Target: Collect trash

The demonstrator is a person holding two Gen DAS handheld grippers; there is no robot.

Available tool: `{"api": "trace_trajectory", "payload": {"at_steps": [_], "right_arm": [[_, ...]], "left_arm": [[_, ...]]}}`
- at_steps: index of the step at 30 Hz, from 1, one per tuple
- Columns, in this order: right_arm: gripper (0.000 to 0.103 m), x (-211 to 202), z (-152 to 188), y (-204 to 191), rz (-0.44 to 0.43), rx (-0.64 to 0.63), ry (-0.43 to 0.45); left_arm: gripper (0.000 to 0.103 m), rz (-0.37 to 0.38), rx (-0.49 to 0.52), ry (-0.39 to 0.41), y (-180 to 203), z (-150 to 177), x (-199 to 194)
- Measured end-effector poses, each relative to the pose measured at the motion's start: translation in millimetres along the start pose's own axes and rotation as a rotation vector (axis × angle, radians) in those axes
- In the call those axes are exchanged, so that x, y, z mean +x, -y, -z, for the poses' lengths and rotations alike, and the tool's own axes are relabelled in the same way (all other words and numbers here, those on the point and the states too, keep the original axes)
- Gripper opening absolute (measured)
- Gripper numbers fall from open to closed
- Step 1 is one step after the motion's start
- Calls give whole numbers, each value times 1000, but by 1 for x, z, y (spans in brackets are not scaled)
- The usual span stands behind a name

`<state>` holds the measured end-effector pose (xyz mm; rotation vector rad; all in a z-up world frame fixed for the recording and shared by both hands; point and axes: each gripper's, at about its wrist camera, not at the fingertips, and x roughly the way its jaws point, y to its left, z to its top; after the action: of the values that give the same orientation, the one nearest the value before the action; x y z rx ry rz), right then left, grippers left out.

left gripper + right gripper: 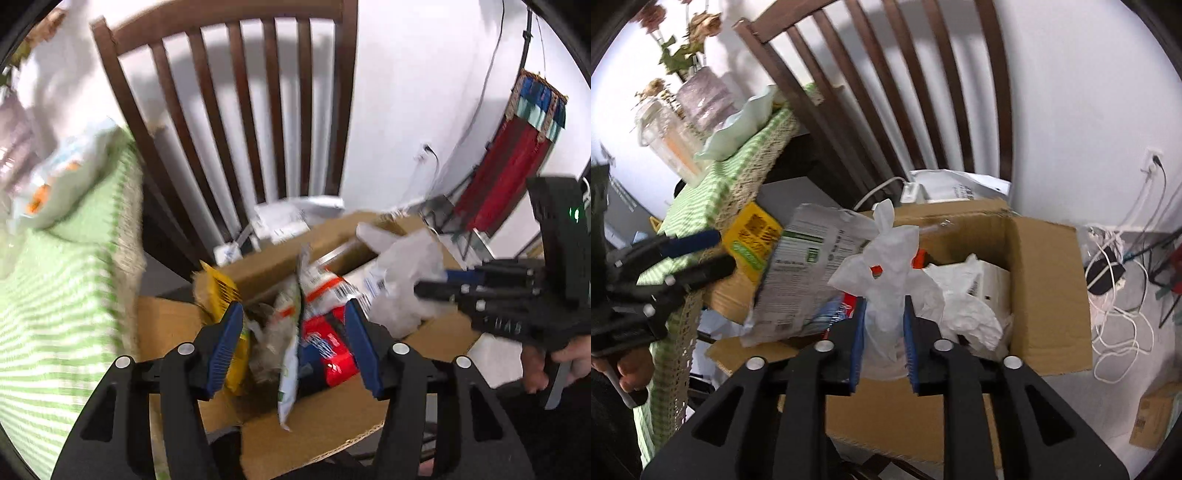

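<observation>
An open cardboard box [258, 269] [1045, 280] on a chair seat holds trash: a yellow packet [221, 291] [753, 236], a red wrapper [332, 354] and crumpled white paper. My left gripper [295, 347] [724, 249] hangs open over the box. A white and green snack wrapper [290, 369] [809, 266] stands loose between its pads, touching neither. My right gripper [884, 332] [432, 282] is over the box's right half, shut on a wad of white tissue [886, 266] [402, 288] that sticks up past its fingertips.
A dark wooden chair back [236, 110] [923, 92] rises behind the box. A table with a green checked cloth [55, 314] [701, 192] stands left, with glass jars [665, 136] on it. White cables [1115, 295] and a small carton [1156, 417] lie on the floor at right.
</observation>
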<state>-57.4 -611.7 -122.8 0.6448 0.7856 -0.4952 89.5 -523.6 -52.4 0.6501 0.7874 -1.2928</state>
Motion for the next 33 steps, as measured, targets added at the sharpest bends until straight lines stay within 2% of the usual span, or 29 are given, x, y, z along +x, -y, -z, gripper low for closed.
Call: {"api": "trace_trajectory", "payload": {"at_steps": [1, 2, 7, 11, 13, 17, 20, 25, 28, 30, 33], "right_arm": [[48, -1, -1, -4, -7, -8, 0], [57, -1, -1, -6, -9, -14, 1], [57, -4, -3, -13, -7, -24, 17], [57, -11, -8, -12, 7, -14, 35], [57, -15, -12, -14, 21, -23, 51], [57, -24, -23, -28, 36, -69, 95], [57, -25, -36, -44, 14, -120, 119], [57, -19, -63, -95, -50, -279, 127], [57, -19, -74, -135, -102, -385, 153], [57, -18, -78, -161, -133, -455, 171], [57, -17, -76, -204, -199, -553, 191]], "left_arm": [[55, -16, -12, 14, -4, -3, -7], [56, -19, -20, 20, -4, -4, -11], [57, -69, -76, 46, -21, -5, -24], [66, -131, -120, 82, -29, 0, -33], [67, -150, -143, 105, -32, 3, -39], [70, -193, -222, 143, -44, 8, -54], [71, -256, -283, 186, -56, 12, -76], [79, -406, -450, 314, -90, 33, -136], [85, -493, -553, 391, -110, 59, -177], [86, -568, -609, 418, -121, 78, -200], [90, -633, -694, 447, -133, 106, -226]]}}
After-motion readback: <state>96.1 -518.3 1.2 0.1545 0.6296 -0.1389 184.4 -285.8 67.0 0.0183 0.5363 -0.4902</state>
